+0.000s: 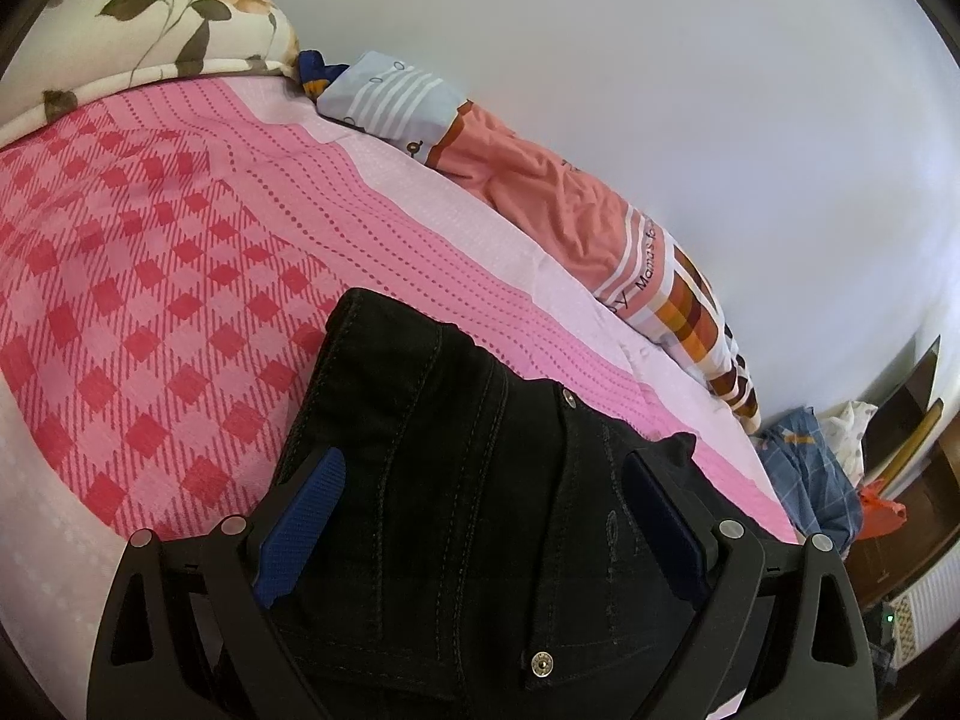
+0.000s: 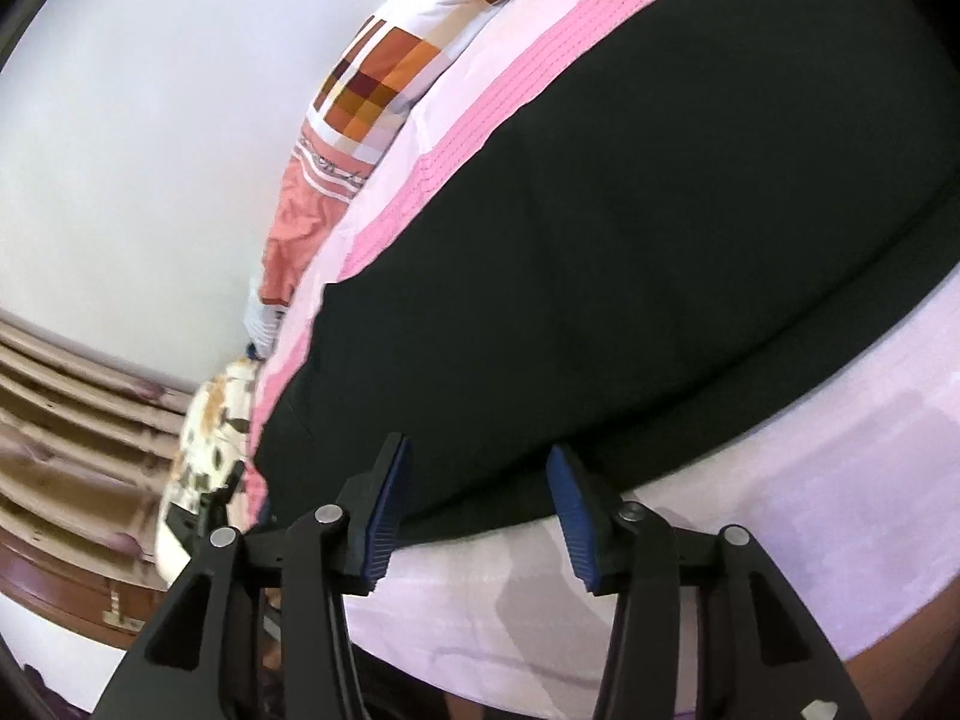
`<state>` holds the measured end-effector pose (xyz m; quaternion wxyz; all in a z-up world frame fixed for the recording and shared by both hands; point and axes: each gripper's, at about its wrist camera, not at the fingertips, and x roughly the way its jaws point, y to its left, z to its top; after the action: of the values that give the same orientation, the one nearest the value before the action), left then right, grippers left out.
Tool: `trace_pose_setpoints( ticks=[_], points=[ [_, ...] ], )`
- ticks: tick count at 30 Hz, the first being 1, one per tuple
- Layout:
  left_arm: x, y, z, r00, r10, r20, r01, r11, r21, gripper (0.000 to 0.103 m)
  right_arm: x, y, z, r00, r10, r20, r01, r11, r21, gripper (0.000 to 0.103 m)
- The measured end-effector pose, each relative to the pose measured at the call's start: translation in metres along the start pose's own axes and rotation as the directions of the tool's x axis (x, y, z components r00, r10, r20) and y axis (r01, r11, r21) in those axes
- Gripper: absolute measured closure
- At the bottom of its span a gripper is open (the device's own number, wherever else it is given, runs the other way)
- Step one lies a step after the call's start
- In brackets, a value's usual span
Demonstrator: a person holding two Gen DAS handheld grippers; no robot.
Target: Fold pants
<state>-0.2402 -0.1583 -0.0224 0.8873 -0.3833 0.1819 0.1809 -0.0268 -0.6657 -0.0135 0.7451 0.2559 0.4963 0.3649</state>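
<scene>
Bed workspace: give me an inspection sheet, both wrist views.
Surface: bed under a pink checked cover.
Job's things: black pants lie on the bed, waistband end between the left gripper's pads; a leg stretches across the right view.
Clutter: floral pillow, striped pillow and orange blanket along the wall side.
Grippers: left gripper wide open, pants between its pads, not pinched; right gripper part open at the leg's edge, pads not pressing.
Cables: nothing seen.
Surroundings: white wall; clothes pile past the bed's end; wooden furniture.
</scene>
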Motion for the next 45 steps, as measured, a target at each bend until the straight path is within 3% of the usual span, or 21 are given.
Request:
trace_pose_setpoints(
  ticks=[3,4,5,6,10,17,19,22,23,24,29,33,36,43,45],
  points=[
    [0.000,0.000,0.000,1.000,0.002,-0.001,-0.002,1.000,0.002,0.010,0.008,0.007,-0.002,1.000,0.013,-0.002,-0.014,0.999,-0.041,0.061],
    [0.000,0.000,0.000,1.000,0.004,-0.001,-0.004,1.000,0.003,0.010,0.009,0.007,-0.001,1.000,0.012,-0.005,-0.013,0.999,-0.042,0.071],
    [0.000,0.000,0.000,1.000,0.002,-0.001,-0.002,1.000,0.001,0.010,0.014,0.005,0.001,1.000,-0.003,-0.026,0.002,0.999,-0.035,0.097],
    [0.000,0.000,0.000,1.000,0.003,-0.001,-0.003,1.000,0.001,0.010,0.020,-0.003,0.002,0.998,-0.005,-0.070,0.005,1.000,0.004,0.098],
    [0.000,-0.003,0.001,1.000,0.023,-0.011,-0.023,1.000,0.012,0.010,0.010,-0.014,0.001,0.995,0.066,-0.078,-0.059,0.995,0.085,0.099],
    [-0.008,-0.004,0.004,1.000,0.026,0.008,-0.025,0.999,-0.042,0.010,0.002,-0.021,-0.011,0.992,0.076,-0.102,-0.065,0.992,0.106,0.099],
    [-0.008,-0.010,0.003,0.998,0.057,0.022,-0.057,0.998,0.000,0.010,0.007,-0.025,-0.007,0.988,0.124,-0.088,-0.113,0.986,0.121,0.098],
    [-0.004,-0.022,0.000,0.995,0.100,0.008,-0.100,0.992,0.072,0.009,-0.001,-0.027,0.000,0.985,0.167,-0.042,-0.159,0.977,0.143,0.087],
    [-0.004,-0.027,-0.001,0.994,0.110,0.010,-0.110,0.989,0.095,0.009,-0.005,-0.028,0.002,0.986,0.162,-0.033,-0.156,0.978,0.140,0.074],
    [-0.004,-0.033,-0.002,0.993,0.121,0.015,-0.122,0.985,0.125,0.009,-0.012,-0.032,0.005,0.989,0.149,-0.006,-0.147,0.980,0.136,0.068],
    [0.004,-0.054,-0.004,0.986,0.165,0.009,-0.162,0.962,0.219,0.009,-0.043,-0.067,0.023,0.989,0.111,0.102,-0.132,0.963,0.234,0.070],
    [0.025,-0.047,-0.003,0.970,0.235,-0.062,-0.214,0.948,0.237,0.009,-0.063,-0.089,0.038,0.992,0.025,0.123,-0.057,0.965,0.257,0.091],
    [0.023,-0.046,-0.004,0.972,0.226,-0.056,-0.207,0.949,0.240,0.009,-0.084,-0.106,0.050,0.984,-0.026,0.176,-0.019,0.968,0.249,0.096],
    [0.024,-0.048,-0.008,0.972,0.227,-0.057,-0.205,0.944,0.260,0.008,-0.117,-0.133,0.066,0.967,-0.041,0.252,-0.036,0.955,0.296,0.092],
    [0.024,-0.048,-0.008,0.972,0.230,-0.058,-0.207,0.942,0.263,0.008,-0.127,-0.145,0.074,0.963,-0.067,0.261,-0.020,0.948,0.318,0.081]
  ],
)
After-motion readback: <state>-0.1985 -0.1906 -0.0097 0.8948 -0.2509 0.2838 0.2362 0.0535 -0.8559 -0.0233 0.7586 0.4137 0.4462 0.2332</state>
